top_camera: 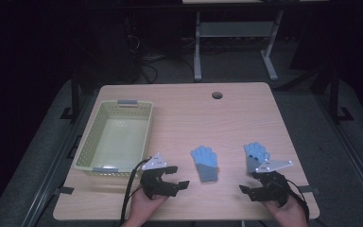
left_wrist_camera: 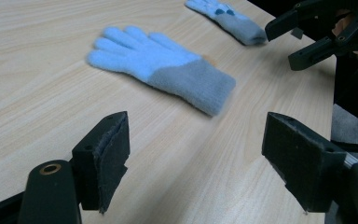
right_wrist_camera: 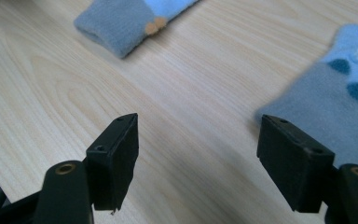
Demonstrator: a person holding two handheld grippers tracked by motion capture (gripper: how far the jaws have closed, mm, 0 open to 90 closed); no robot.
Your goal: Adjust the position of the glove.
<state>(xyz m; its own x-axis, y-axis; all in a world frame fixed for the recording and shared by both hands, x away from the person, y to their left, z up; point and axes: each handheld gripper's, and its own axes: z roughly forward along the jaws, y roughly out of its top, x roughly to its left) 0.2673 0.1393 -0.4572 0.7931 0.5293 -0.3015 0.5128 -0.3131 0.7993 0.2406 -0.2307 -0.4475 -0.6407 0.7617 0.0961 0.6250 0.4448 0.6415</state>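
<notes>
Two grippers, both wide open, both with nothing between the pads. Left gripper [top_camera: 178,176] sits low at the near edge of the table [top_camera: 179,109], jaws aimed toward the middle glove [top_camera: 204,163], which lies flat just ahead, fingers pointing away from the person. Left gripper view gives the close look: that glove [left_wrist_camera: 163,67] has pale blue fingers and a grey cuff, cuff end nearest the jaws, bare wood between. Same view catches the right gripper [left_wrist_camera: 291,39] farther off, beside the second glove [left_wrist_camera: 228,18].

Right gripper [top_camera: 250,185] hovers near the table's right corner, the second glove [top_camera: 254,153] just ahead of it. From the right gripper view, dark blue dots show on that glove [right_wrist_camera: 326,112], its grey cuff just beside the right-hand jaw. Farther out on the left, the high view shows a pale basket [top_camera: 86,150], nothing in it.
</notes>
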